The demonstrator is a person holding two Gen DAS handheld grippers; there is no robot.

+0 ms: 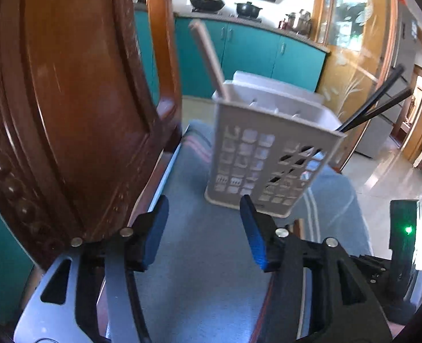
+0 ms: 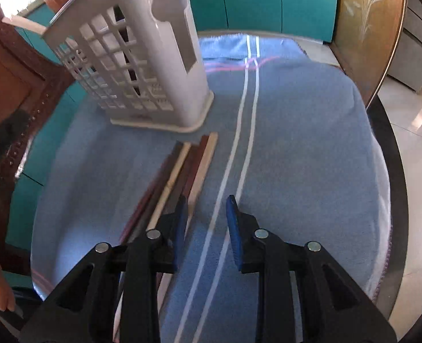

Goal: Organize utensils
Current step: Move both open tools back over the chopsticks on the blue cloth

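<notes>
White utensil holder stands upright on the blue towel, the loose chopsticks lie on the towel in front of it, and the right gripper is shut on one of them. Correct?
Not quite. In the right wrist view the right gripper is open and holds nothing; the chopsticks lie beside its left finger. The holder and blue towel are as stated.

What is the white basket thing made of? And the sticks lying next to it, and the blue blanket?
The holder looks like matte white plastic: smooth moulded walls with a grid of square holes. The chopsticks look like wood or bamboo, some pale and some dark reddish-brown; motion blur hides any grain. The blue cloth looks like soft, fuzzy towel fabric with woven white stripes.
</notes>
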